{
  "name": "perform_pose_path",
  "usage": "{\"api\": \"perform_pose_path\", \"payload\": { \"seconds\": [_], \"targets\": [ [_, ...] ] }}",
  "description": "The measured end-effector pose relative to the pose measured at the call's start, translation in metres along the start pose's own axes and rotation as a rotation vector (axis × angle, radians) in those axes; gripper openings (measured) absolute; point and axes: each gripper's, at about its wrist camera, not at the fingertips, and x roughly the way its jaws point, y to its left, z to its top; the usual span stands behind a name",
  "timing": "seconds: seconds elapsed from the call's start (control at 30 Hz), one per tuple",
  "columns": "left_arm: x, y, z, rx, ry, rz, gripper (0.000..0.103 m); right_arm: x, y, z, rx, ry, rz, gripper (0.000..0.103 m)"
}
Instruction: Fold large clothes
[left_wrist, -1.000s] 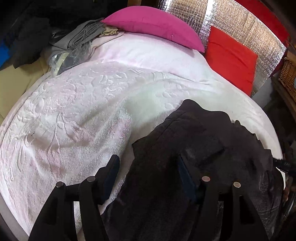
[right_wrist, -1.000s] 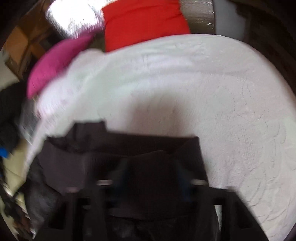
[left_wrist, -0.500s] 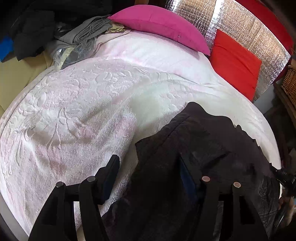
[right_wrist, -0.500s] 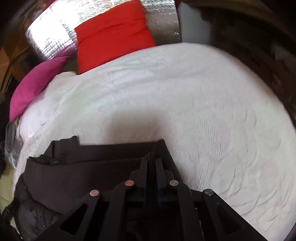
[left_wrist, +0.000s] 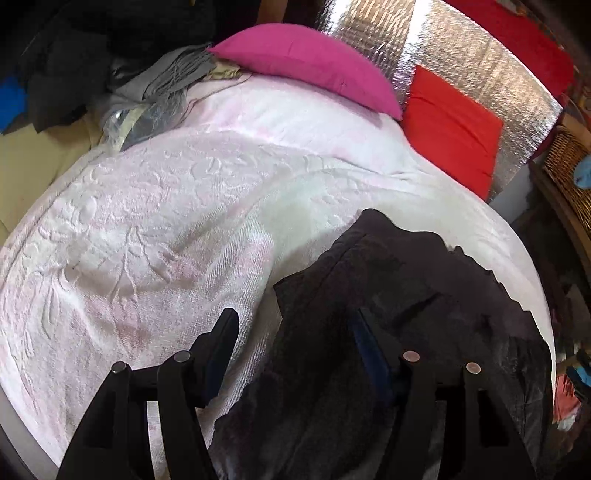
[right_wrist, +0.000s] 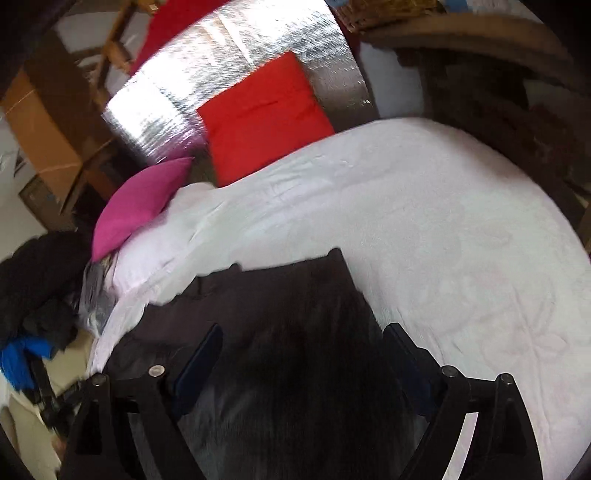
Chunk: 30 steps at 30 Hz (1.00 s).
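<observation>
I see one dark brown, coarse-woven garment (left_wrist: 399, 295) lying on the near part of the white embossed bedspread (left_wrist: 147, 229), by its right side. In the right wrist view the garment (right_wrist: 295, 314) shows a straight far edge ending in a square corner, and its long axis runs from under my grippers toward the head of the bed.

My left gripper (left_wrist: 291, 343) tilts down over the garment's left edge, jaws apart: one finger stands over bare bedspread, the other over the cloth, nothing pinched. My right gripper (right_wrist: 303, 347) also angles downward, its jaws opening wide, cloth beneath them but not clamped.

At the head I count two pillows: one magenta pillow (left_wrist: 314, 62) and one red square cushion (left_wrist: 450, 125), the latter leaning against a silver quilted foil panel (left_wrist: 476, 62).
</observation>
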Motion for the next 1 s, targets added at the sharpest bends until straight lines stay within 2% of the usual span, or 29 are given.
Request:
{"api": "perform_pose_path", "payload": {
  "seconds": [0.1, 0.2, 0.3, 0.37, 0.4, 0.43, 0.57, 0.73, 0.77, 0.87, 0.93, 1.0],
  "targets": [
    [-0.005, 0.000, -0.006, 0.024, 0.002, -0.003, 0.066, -0.016, -0.001, -0.022, -0.022, -0.016, -0.073, 0.088],
    [-0.007, 0.001, -0.013, 0.045, 0.023, 0.000, 0.066, -0.021, -0.006, -0.040, -0.035, -0.005, -0.136, 0.079],
    [-0.003, 0.005, -0.020, 0.067, 0.050, 0.033, 0.066, -0.023, -0.023, -0.052, -0.012, 0.027, -0.159, 0.078],
    [0.005, 0.007, -0.025, 0.085, 0.085, 0.059, 0.066, -0.016, -0.028, -0.059, -0.019, 0.051, -0.181, 0.069],
    [0.011, 0.009, -0.027, 0.085, 0.102, 0.059, 0.068, -0.008, -0.030, -0.063, -0.027, 0.088, -0.191, 0.058],
    [0.014, 0.010, -0.027, 0.088, 0.110, 0.066, 0.069, 0.002, -0.032, -0.067, -0.038, 0.127, -0.206, 0.055],
    [0.020, 0.005, -0.028, 0.119, 0.127, 0.100, 0.070, 0.011, -0.035, -0.068, -0.030, 0.131, -0.226, 0.055],
    [0.004, 0.005, -0.022, 0.100, 0.095, 0.069, 0.069, -0.012, -0.040, -0.064, 0.029, 0.069, -0.124, 0.056],
    [-0.001, 0.006, -0.020, 0.092, 0.080, 0.052, 0.069, -0.023, -0.040, -0.063, 0.039, 0.036, -0.087, 0.057],
    [-0.024, 0.006, -0.019, 0.085, 0.016, 0.005, 0.069, -0.051, -0.043, -0.067, 0.083, -0.045, 0.027, 0.072],
    [-0.041, 0.007, -0.022, 0.085, -0.035, -0.018, 0.069, -0.068, -0.046, -0.077, 0.132, -0.080, 0.112, 0.074],
    [-0.058, 0.010, -0.029, 0.076, -0.061, -0.061, 0.072, -0.085, -0.047, -0.094, 0.176, -0.085, 0.239, 0.077]
  ]
}}
